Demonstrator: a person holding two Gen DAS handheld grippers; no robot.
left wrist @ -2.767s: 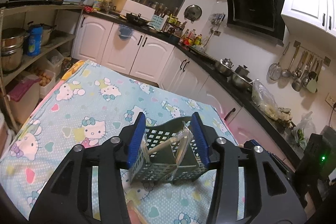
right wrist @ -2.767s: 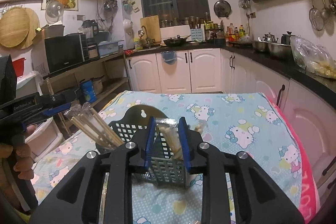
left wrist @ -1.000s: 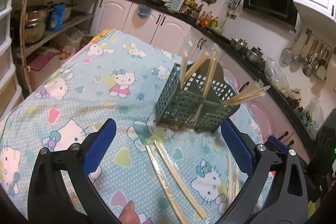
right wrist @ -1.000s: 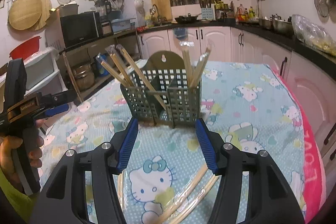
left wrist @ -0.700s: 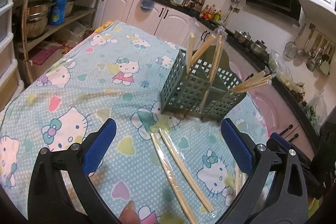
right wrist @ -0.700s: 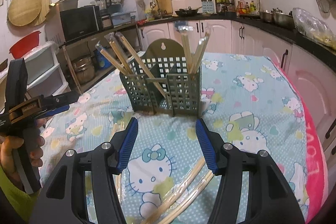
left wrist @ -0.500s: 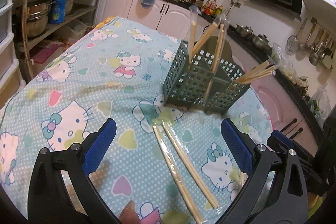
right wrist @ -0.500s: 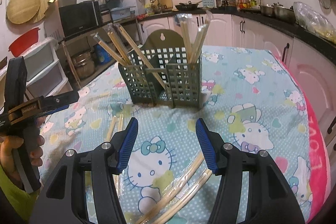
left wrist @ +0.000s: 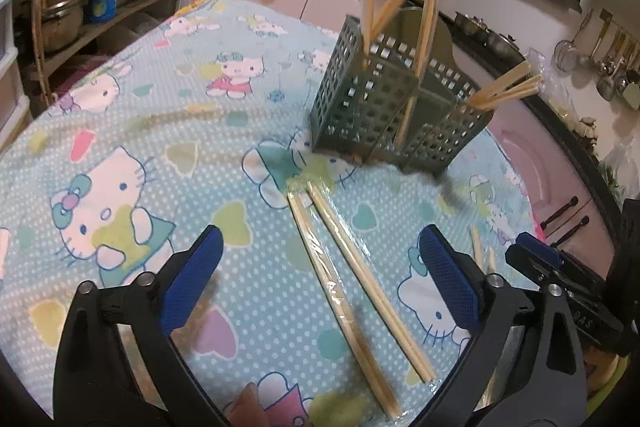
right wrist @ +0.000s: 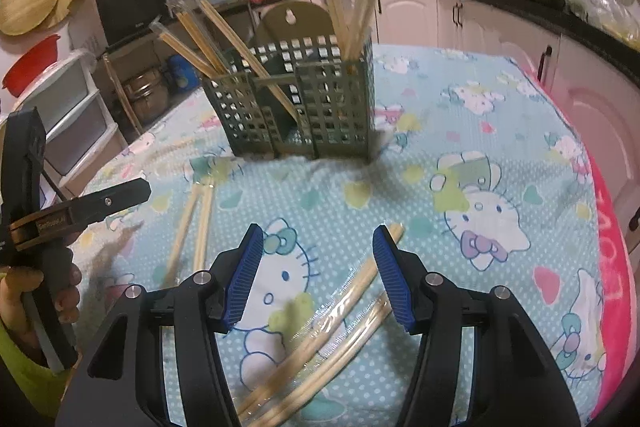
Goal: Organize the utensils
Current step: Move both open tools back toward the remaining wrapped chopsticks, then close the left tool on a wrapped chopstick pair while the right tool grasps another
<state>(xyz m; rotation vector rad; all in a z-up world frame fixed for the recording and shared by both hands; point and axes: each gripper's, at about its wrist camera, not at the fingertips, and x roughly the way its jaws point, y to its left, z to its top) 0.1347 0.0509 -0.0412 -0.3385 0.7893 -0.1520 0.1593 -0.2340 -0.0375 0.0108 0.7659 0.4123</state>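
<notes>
The left tool (left wrist: 316,283) is hanging over two wrapped chopstick pairs (left wrist: 352,275) lying on the tabletop (left wrist: 120,147), its jaws wide and closing, nothing pinched yet. The right tool (right wrist: 318,271) is hovering half open and empty above another wrapped chopstick bundle (right wrist: 340,323). Both lots are pointing lengthwise toward the green utensil caddy (left wrist: 384,115) beyond, probably for easy pickup; its chopsticks are leaning upright.
</notes>
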